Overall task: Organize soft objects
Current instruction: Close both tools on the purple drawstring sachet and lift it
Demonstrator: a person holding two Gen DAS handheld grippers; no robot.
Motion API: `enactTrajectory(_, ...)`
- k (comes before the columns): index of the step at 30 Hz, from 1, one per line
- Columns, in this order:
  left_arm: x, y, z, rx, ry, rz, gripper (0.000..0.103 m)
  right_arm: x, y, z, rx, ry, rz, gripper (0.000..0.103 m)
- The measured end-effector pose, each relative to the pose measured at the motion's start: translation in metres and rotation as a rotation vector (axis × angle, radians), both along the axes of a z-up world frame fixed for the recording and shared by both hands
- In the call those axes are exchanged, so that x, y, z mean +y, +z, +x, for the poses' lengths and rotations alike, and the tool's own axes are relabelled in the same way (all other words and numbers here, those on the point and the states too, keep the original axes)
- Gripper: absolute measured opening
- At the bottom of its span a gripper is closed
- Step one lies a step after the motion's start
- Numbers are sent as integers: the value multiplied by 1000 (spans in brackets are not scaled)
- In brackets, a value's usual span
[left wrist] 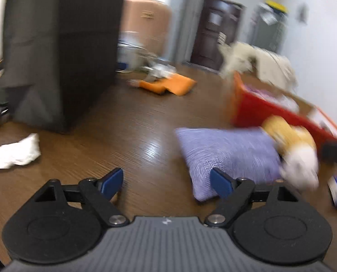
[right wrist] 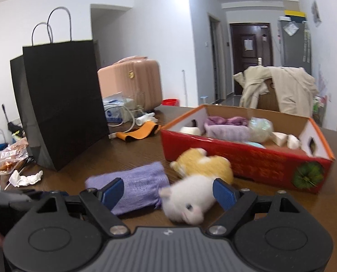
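A plush cat (right wrist: 197, 181) with a yellow body and white head lies on the brown table beside a small purple pillow (right wrist: 134, 185). My right gripper (right wrist: 168, 192) is open, its blue pads on either side of the cat's white head, not closed on it. Behind stands a red cardboard box (right wrist: 247, 161) holding purple cloth and other soft items. In the blurred left wrist view my left gripper (left wrist: 166, 182) is open and empty just left of the purple pillow (left wrist: 227, 156); the cat (left wrist: 293, 149) and red box (left wrist: 259, 111) lie to the right.
A tall black paper bag (right wrist: 61, 106) stands at the left. Crumpled white tissue (right wrist: 25, 178) lies near it. An orange cloth (right wrist: 139, 132) and cables lie behind. A pink suitcase (right wrist: 132, 79) and a chair with a beige coat (right wrist: 279, 86) stand beyond the table.
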State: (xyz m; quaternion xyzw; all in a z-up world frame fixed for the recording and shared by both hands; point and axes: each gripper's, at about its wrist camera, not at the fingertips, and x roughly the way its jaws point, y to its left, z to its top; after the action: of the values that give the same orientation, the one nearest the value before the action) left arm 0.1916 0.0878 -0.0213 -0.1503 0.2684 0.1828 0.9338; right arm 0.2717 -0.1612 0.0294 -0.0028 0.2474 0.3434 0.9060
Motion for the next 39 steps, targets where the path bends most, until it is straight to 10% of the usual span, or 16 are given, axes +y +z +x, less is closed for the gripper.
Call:
enactTrajectory(15, 51, -8, 33, -122, -162, -324, 74, 94, -40, 47, 111, 134, -115, 61)
enactTrajectory(24, 33, -5, 36, -122, -279, -265, 15, 97, -41, 38, 66, 161, -159, 13)
enactTrajectory(39, -55, 62, -24, -312, -406, -202, 11, 8, 23, -34, -88, 92, -11, 11)
